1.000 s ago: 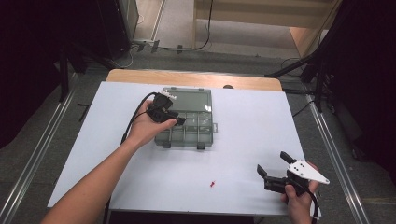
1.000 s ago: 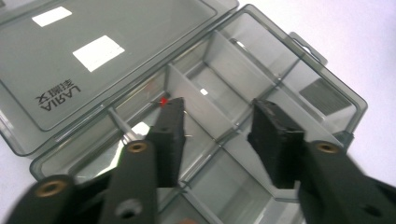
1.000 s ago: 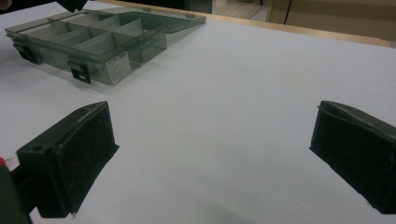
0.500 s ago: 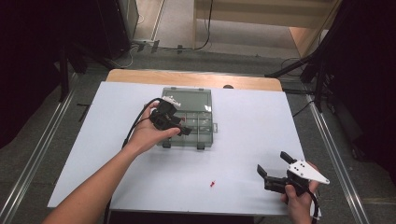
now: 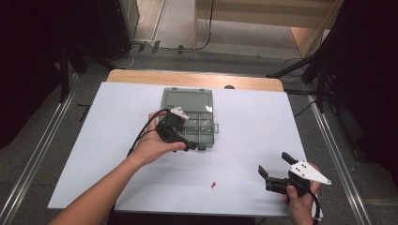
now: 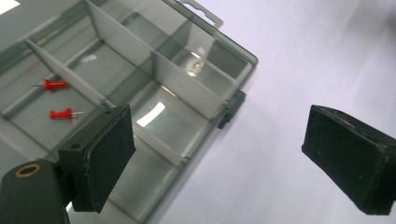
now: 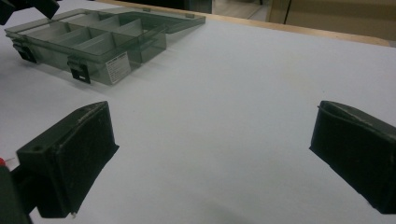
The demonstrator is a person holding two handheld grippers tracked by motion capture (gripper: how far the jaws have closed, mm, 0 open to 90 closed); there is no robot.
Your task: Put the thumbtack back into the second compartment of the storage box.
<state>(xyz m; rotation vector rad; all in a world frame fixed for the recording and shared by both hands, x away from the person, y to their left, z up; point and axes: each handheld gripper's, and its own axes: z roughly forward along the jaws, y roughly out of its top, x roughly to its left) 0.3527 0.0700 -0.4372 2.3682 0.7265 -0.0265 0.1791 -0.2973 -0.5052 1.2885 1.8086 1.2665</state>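
The compartment box (image 5: 190, 117) sits mid-table, slightly left of centre and toward the far side — a smoky, translucent grey plastic tray with its lid folded back flat behind it. Thin, pale dividers split it into oblong cells, and small dark latches stud its near wall. Two red pushpins (image 6: 56, 99) lie in one cell, plastic heads glossy, steel points bare. A third red pushpin (image 5: 213, 184) lies alone on the table nearer the person, between box and right hand.

The left gripper (image 5: 187, 144) hovers at the box's near left corner; its black, matte-padded jaws have just been opening and stand spread with nothing between them. The right gripper (image 5: 274, 168), well apart at the near right, is likewise spread over bare surface, a grey three-cornered plate on top.

The white table sheet (image 5: 258, 122) is smooth and matte — a strip of pale wood edges its far side. Grey floor, metal rails and dark drapes surround it.
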